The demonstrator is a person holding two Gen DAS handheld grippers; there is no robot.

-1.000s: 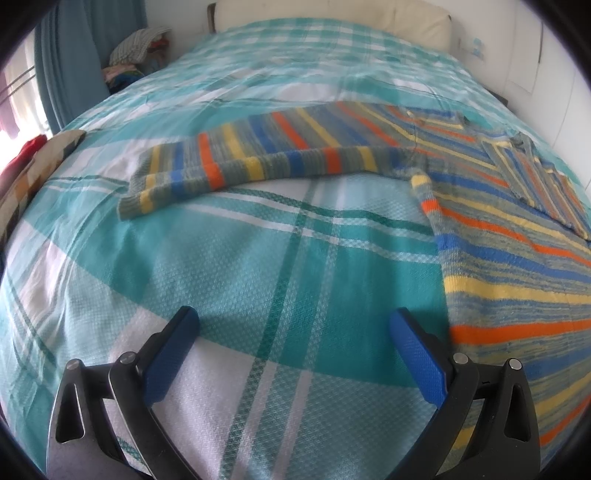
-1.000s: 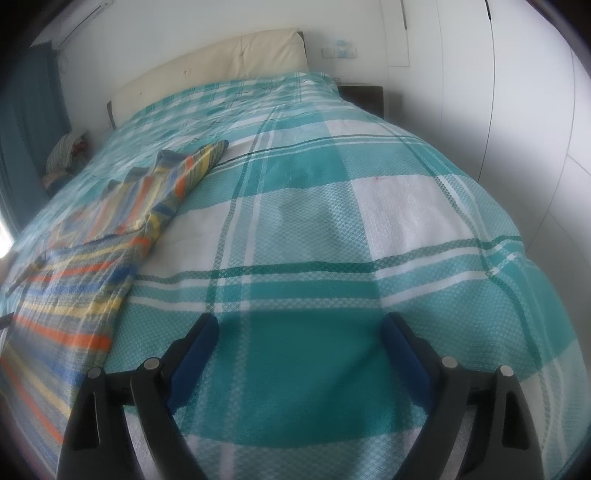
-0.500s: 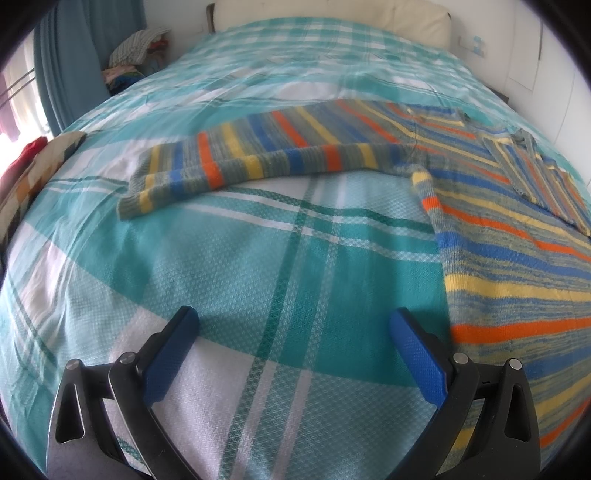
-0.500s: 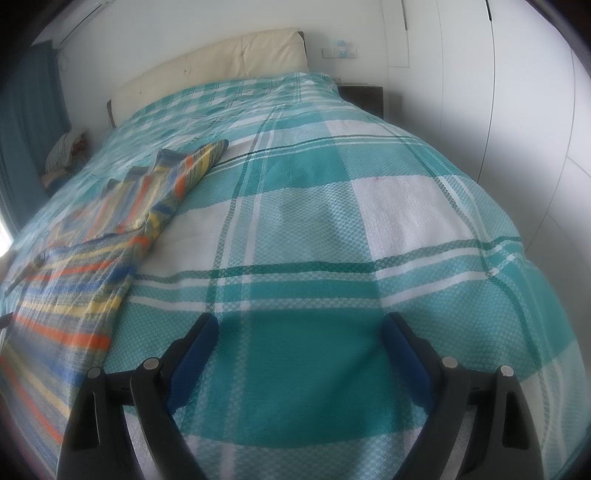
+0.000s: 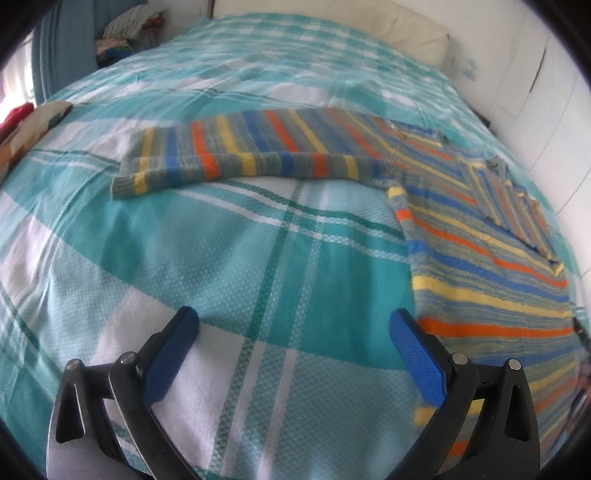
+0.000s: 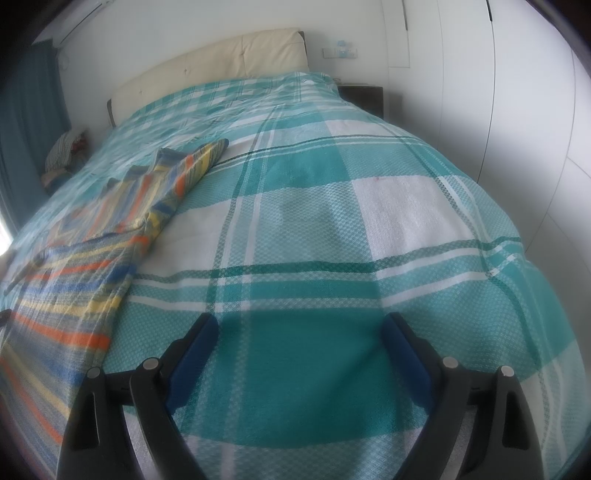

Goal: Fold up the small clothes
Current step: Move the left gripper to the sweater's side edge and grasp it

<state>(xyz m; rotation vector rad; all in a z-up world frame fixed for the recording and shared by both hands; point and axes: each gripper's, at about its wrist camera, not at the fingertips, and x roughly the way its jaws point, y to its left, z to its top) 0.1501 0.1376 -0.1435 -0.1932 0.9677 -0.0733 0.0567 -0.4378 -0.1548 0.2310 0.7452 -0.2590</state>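
Note:
A small striped sweater (image 5: 480, 258), grey with orange, yellow and blue bands, lies flat on the bed. Its left sleeve (image 5: 236, 155) stretches out to the left. Its other sleeve (image 5: 513, 206) is folded over the body. My left gripper (image 5: 293, 321) is open and empty above the bedspread, just left of the sweater's hem. In the right wrist view the sweater (image 6: 85, 258) lies at the left. My right gripper (image 6: 299, 328) is open and empty above bare bedspread, to the right of the sweater.
The bed carries a teal and white plaid bedspread (image 5: 258, 258) and has a cream headboard (image 6: 207, 70). Piled clothes (image 5: 125, 33) sit beside the bed at the far left. White wardrobe doors (image 6: 517, 110) and a dark nightstand (image 6: 364, 96) stand on the right.
The left view has shifted a little, so the sweater sits slightly further right and lower. The right gripper has barely moved. Both stay open.

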